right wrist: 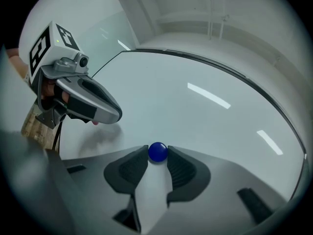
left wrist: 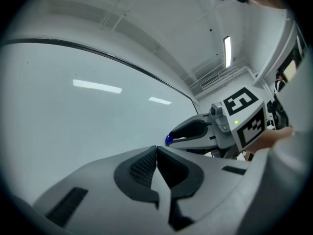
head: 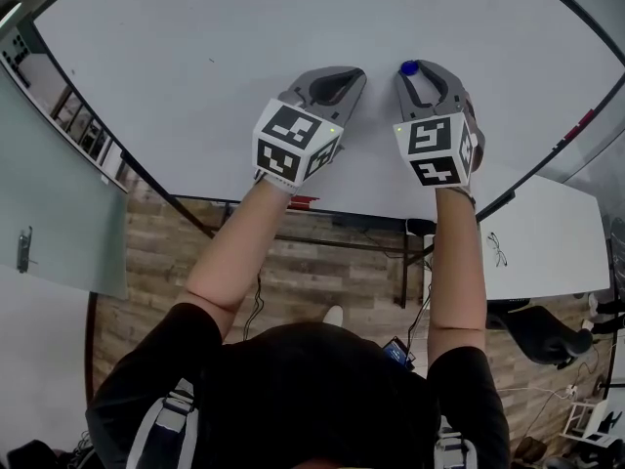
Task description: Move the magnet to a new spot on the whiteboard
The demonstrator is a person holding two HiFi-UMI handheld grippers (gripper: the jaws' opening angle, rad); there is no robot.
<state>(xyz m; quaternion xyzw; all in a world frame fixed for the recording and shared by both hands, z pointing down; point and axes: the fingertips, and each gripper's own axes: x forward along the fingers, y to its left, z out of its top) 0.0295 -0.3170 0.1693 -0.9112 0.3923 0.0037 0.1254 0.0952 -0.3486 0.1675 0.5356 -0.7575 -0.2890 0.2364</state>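
In the head view, a large white whiteboard (head: 195,47) with a dark frame is seen, and both grippers are held against its face, above its lower edge. A small round blue magnet (head: 408,67) is seen on the board at the very tips of the right gripper (head: 420,69). The left gripper (head: 342,78) is held just beside it on the board, toward the board's left side, with nothing at its tips.

In the left gripper view, the left gripper's (left wrist: 156,153) two jaws are seen pressed together with nothing between them. Over the whiteboard (left wrist: 73,131) the right gripper (left wrist: 195,131) is seen close by, with the blue magnet (left wrist: 168,139) at its tip.

In the right gripper view, the blue magnet (right wrist: 157,152) is seen on the whiteboard (right wrist: 195,121), lodged between the tips of the right gripper (right wrist: 157,155). The jaws are only narrowly parted and are closed against the magnet's two sides, so it is judged to be gripped. The left gripper (right wrist: 93,104) is seen off to one side, clear of the magnet.

The magnet is round, so no long axis has to be matched. It lies straight ahead of the right gripper, which is plainly the nearer one; a lift or slide off the board's face is judged to be what comes next.
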